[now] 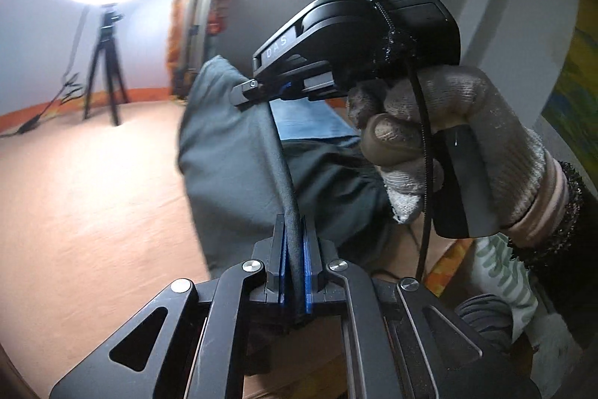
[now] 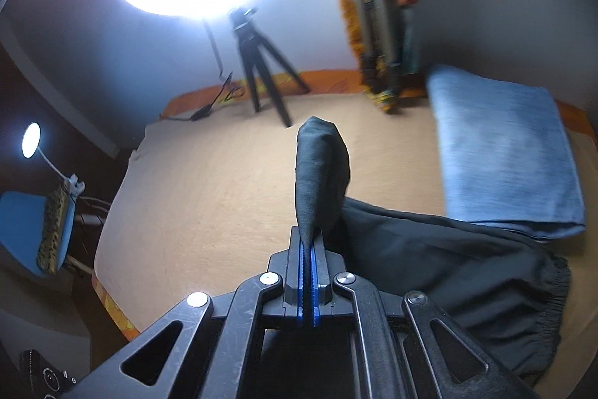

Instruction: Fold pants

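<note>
Tongs (image 1: 295, 249) marked "DAS" — both pinching pants (image 1: 239, 144)

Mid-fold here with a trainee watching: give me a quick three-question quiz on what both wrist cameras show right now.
1. True or false: the left gripper is open and holds nothing.
2. Which item lies on the bed past the black pants? A) a white pillow B) a folded blue cloth C) a red bag
3. Fill in: the right gripper is shut on a pinch of the ____.

Key: 1 false, it is shut on an edge of the pants, and the right gripper pinches the same edge further along. 2 B. 3 pants.
</note>
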Demonstrator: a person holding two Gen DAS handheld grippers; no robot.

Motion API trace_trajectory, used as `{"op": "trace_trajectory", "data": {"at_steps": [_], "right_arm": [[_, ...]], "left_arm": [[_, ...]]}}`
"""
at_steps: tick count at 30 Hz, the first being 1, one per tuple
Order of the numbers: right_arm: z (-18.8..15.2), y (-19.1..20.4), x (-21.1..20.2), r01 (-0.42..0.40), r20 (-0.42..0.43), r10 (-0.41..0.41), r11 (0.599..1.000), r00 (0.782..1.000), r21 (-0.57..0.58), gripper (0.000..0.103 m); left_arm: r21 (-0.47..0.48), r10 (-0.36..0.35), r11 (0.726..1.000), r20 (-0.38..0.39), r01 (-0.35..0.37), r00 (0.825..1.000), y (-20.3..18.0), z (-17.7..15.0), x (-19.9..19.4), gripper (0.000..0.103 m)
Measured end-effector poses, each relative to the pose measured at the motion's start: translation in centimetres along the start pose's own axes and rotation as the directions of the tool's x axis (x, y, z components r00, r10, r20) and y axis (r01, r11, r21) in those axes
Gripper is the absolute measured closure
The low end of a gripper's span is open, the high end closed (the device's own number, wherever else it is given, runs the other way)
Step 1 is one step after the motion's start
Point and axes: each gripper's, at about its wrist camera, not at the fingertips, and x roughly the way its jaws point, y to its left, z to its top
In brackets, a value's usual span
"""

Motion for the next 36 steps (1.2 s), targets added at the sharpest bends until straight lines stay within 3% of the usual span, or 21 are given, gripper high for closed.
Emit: {"op": "trace_trajectory", "data": {"at_steps": [8,19,28,36], "right_arm": [[-1.8,-7.6,-3.4,0.010,0.052,-0.014,0.997,0.999,0.080,0.103],[-4.4,-18.5,-4.2,0.051,0.055,-0.062,0.983,0.997,0.174,0.103],[-5.4,-24.3,-4.6,0.070,0.069,-0.086,0.974,0.994,0.213,0.103],[-6.3,-27.3,-3.2,0.090,0.050,-0.105,0.966,0.993,0.241,0.103]], "left_arm": [[0.049,-0.096,0.994,-0.057,0.099,0.994,-5.1,0.8,4.8,0.098],[0.060,-0.198,0.975,-0.179,0.212,0.964,-10.6,0.4,14.2,0.098],[0.046,-0.246,0.964,-0.213,0.262,0.946,-12.8,1.0,19.2,0.098],[0.059,-0.247,0.961,-0.257,0.270,0.934,-13.6,0.5,21.0,0.098]]}}
